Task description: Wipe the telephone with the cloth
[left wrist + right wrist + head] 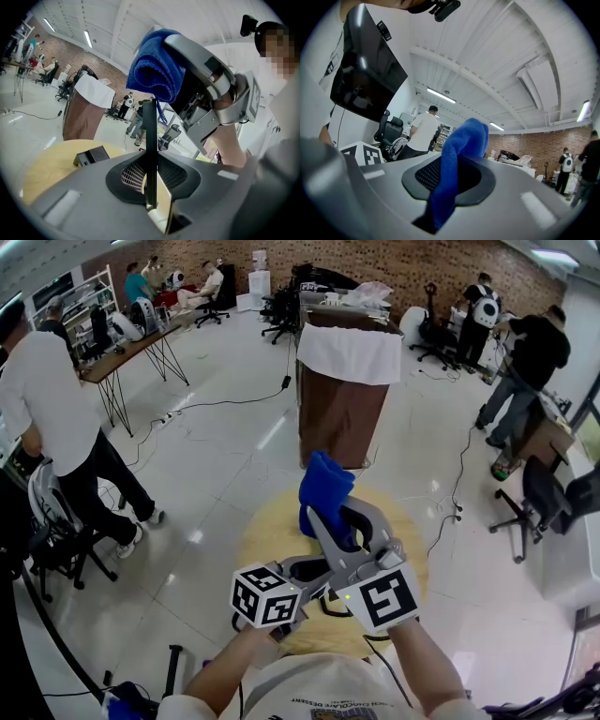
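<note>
Left gripper (151, 185): fingers clamped on the telephone (149, 140). It's a thin black slab, edge-on and upright between them, held in the air over the near side of the round bench (267, 531), close to the person's chest.

Right gripper (330, 514): fingers clamped on the blue cloth (325, 486). A fat wad bulges past the tips, just above and right of the phone's top edge. Can't tell if they touch; looks just clear.

Step, my read: get the cloth onto the phone's face and stroke.
- Use the left hand as a rigid fixture.
- Lay the wad flat on the broad face, not the edge.
- Wipe lengthwise toward the clamp so the push doesn't lever the slab out.
- Light pressure, cloth only, no finger on the face.

Pose: both forearms converge from the near edge, marker cubes side by side. Left points slightly down and away. Right is about level and sits higher, crossing over the left. A small black box (91, 156) sits on the bench to the left.
</note>
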`<action>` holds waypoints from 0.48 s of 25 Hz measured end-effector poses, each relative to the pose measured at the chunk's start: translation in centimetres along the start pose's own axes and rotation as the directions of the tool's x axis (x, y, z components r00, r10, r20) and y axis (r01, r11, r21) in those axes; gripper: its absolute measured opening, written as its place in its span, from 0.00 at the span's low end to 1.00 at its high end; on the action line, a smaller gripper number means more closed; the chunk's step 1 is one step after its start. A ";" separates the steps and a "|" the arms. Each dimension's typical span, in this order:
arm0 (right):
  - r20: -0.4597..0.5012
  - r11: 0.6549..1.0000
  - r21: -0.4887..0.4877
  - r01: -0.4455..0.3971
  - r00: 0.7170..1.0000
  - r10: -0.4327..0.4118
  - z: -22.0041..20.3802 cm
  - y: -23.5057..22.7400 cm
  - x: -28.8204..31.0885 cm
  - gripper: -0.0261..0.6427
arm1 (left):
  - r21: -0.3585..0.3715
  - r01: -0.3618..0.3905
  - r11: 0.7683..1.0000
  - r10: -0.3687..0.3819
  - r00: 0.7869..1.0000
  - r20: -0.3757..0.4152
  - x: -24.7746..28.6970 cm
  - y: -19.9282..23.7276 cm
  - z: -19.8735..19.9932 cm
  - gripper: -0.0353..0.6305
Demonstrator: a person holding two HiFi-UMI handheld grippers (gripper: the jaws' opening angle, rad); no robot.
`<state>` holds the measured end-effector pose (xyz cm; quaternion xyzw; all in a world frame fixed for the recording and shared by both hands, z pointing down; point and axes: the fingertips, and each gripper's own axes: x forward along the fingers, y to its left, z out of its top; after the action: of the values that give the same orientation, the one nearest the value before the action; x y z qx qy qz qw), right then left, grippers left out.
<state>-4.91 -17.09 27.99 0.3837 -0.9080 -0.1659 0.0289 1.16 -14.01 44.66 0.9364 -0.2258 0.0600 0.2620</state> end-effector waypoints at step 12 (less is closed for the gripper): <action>-0.018 0.998 0.001 0.066 0.998 -0.066 -0.9 -2.4 -0.7 0.13 | -0.001 0.012 1.000 -0.012 1.000 0.016 -0.7 -0.2 0.1 0.14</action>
<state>-2.59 -18.38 28.11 0.4150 -0.8946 -0.1627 0.0315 0.66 -13.60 44.32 0.9379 -0.2226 0.0506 0.2612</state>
